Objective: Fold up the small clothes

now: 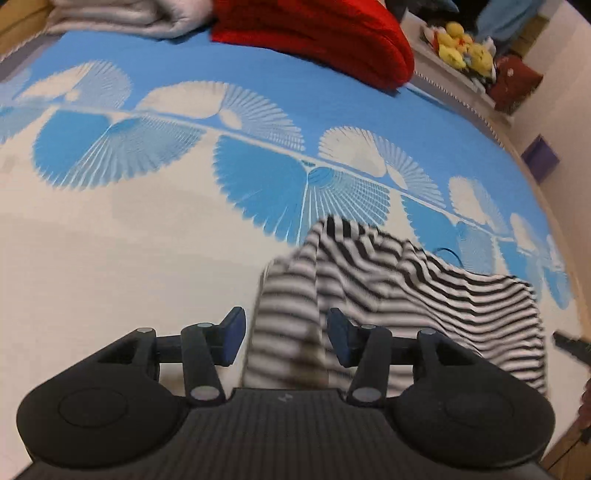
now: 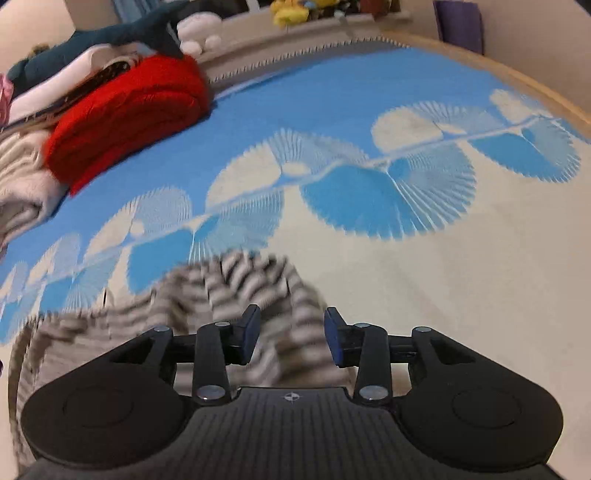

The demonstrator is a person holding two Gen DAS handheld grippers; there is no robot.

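1. Left gripper (image 1: 286, 334): jaws part-open, w/ a bunched fold of the striped top (image 1: 406, 295) sitting in the gap. Blue pads don't appear to press on the cloth, so it's not gripped.
2. Right gripper (image 2: 291, 338): same story, jaws part-open, striped cloth (image 2: 240, 295) between them & below, pads clear of it. Nothing held.
3. Striped top lies crumpled on the bedspread (image 1: 110, 258), on the white part near the blue fan border. Not flat; one hump rises in the middle.
4. Key relation: from the left gripper the cloth runs ahead & off to the right; from the right gripper it runs ahead & off to the left. So the top's long axis spans across between the two grippers, each at about one end. Neither is clearly nearer.
5. Judgement: next move prob. needs each gripper to close on its own end & pull apart to spread the top flat before folding. Blur hides the hems, so which edge is which can't be told.
6. Further out: red blanket (image 1: 314, 33) & grey blanket (image 1: 122, 18) at the far side of the bed, well apart from the top; yellow soft toys (image 1: 465, 48) on a shelf beyond.
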